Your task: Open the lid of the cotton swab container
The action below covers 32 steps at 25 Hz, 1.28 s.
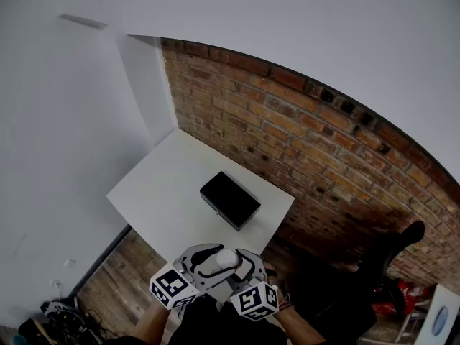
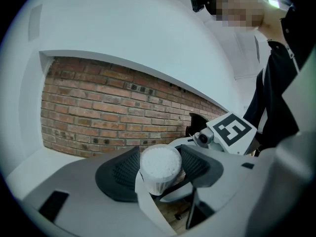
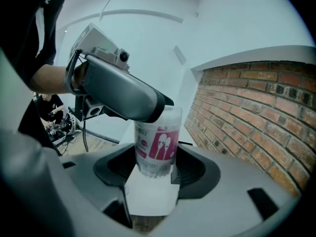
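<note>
I hold the cotton swab container (image 1: pixel 227 259) in the air between both grippers, just in front of the white table's near edge. It is a clear tub with a pink label (image 3: pixel 157 142) and white swab tips showing at its top end (image 2: pixel 159 167). My right gripper (image 3: pixel 155 171) is shut on the container's lower part, with the dark pads on either side. My left gripper (image 2: pixel 159 176) is shut on the top end, where the lid sits. In the right gripper view its grey body (image 3: pixel 121 88) covers the lid, so I cannot see whether the lid is on or off.
A black box (image 1: pixel 230 200) lies on the white table (image 1: pixel 162 192), which stands against a brick wall (image 1: pixel 309 135). Wooden floor (image 1: pixel 118 275) lies below the table. Cables and gear (image 1: pixel 61 315) sit at the lower left, and a dark chair and red items (image 1: pixel 402 293) at the right.
</note>
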### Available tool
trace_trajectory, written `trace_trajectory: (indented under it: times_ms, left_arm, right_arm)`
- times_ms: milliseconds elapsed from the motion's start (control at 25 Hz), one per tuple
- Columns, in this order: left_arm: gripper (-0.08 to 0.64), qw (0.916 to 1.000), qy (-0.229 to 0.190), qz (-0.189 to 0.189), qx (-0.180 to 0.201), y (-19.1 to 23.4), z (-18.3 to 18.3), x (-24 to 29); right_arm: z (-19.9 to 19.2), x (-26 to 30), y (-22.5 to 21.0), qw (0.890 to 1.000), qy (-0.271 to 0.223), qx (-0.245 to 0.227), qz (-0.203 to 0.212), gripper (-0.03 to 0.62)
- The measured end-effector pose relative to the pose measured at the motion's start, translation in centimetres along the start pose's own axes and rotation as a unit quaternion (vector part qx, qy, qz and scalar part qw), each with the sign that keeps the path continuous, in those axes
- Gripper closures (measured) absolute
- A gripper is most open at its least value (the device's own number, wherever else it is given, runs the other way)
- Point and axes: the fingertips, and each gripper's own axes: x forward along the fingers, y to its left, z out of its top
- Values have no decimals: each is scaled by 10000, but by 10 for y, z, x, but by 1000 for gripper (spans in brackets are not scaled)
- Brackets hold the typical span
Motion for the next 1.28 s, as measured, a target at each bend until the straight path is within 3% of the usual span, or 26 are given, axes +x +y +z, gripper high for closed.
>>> trace_trajectory:
  times_ms: [320,560,640,840,1280]
  left_arm:
    - [291,9988,76,-408,-240,-5,5,-4]
    - [299,9958,-163,-611,-661,-6,10,-8]
    - [301,9975,-58,-531,-465,-7,7,-7]
    - [298,9971,587,41,489,-7,-5,1]
    - [298,9956,812,253,395,-8,-17,3]
  right_arm:
    - [3,-6,2,9996,-244,55,107,331]
    - [6,-10,4,9991,-387,111,157,331]
    - [3,-8,4,9995,-285,39,128,331]
    - [-10,-3,2,9999,24,-91,-42,331]
    - [-13,0,4,9992,196,-289,-195,331]
